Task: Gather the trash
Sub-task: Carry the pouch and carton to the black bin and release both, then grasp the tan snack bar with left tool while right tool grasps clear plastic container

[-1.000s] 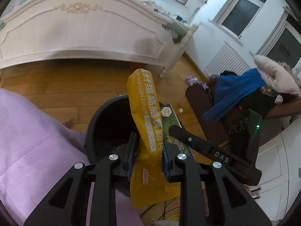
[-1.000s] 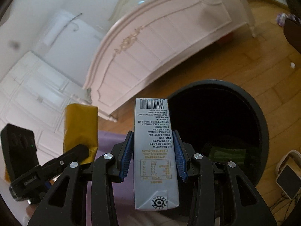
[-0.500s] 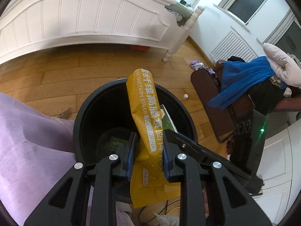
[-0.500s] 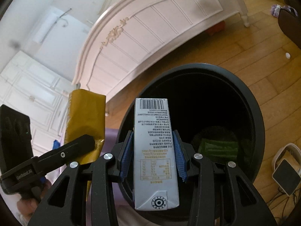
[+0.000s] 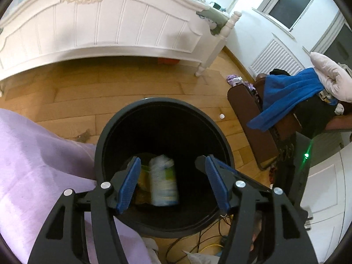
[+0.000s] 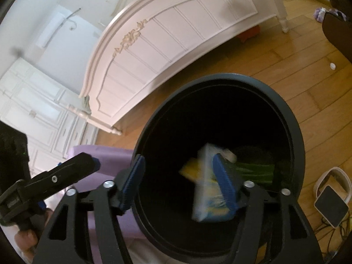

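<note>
While both hang over the bin: nothing is held
Left gripper (image 5: 172, 181): jaws spread, empty
Right gripper (image 6: 179, 183): jaws apart, empty
Carton (image 6: 206, 189): blurred, inside bin (image 6: 294, 132)
Yellow pouch (image 6: 190, 171): in bin, beside carton
Reason: both aim into the bin mouth, so trash lands inside

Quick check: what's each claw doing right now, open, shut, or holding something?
Left claw: open, holding nothing, above the black bin.
Right claw: open, holding nothing; the blurred carton is inside the bin.
</note>
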